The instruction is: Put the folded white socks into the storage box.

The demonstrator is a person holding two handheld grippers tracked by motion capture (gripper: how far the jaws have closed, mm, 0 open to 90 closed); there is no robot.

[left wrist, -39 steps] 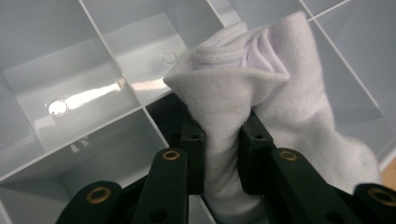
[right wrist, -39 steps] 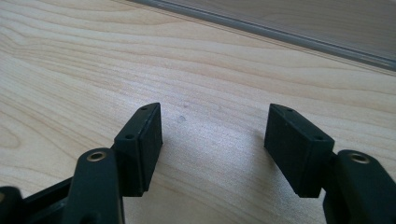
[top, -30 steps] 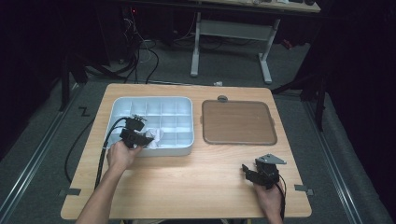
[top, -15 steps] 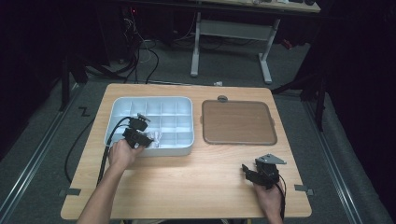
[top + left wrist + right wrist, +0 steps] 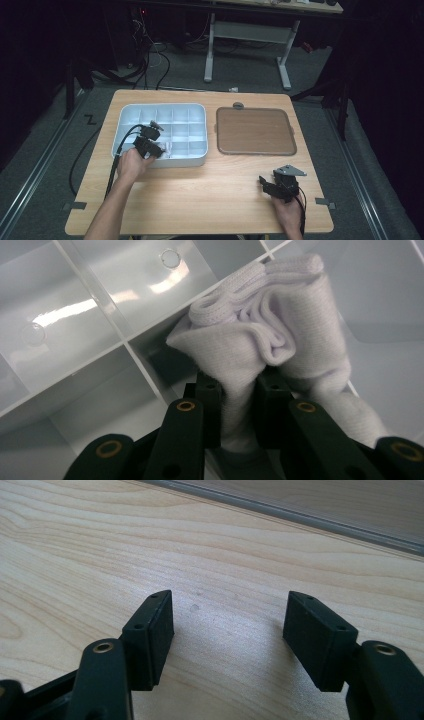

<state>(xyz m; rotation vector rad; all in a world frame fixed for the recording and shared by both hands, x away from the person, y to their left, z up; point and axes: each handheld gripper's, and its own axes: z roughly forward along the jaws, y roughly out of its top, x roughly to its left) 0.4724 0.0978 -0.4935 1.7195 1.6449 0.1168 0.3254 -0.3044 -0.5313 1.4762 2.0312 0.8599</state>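
A folded white knitted cloth is pinched between the jaws of my left gripper, which is shut on it over a front compartment of the pale divided tray. From above, the left gripper sits at the tray's front edge with the white cloth showing at its tip. My right gripper stands open just above bare wood with nothing between its pads. In the high view the right gripper rests near the table's front right.
A brown mat with a grey rim lies right of the tray, and its edge runs across the top of the right gripper view. A cable trails from the left gripper off the table's left side.
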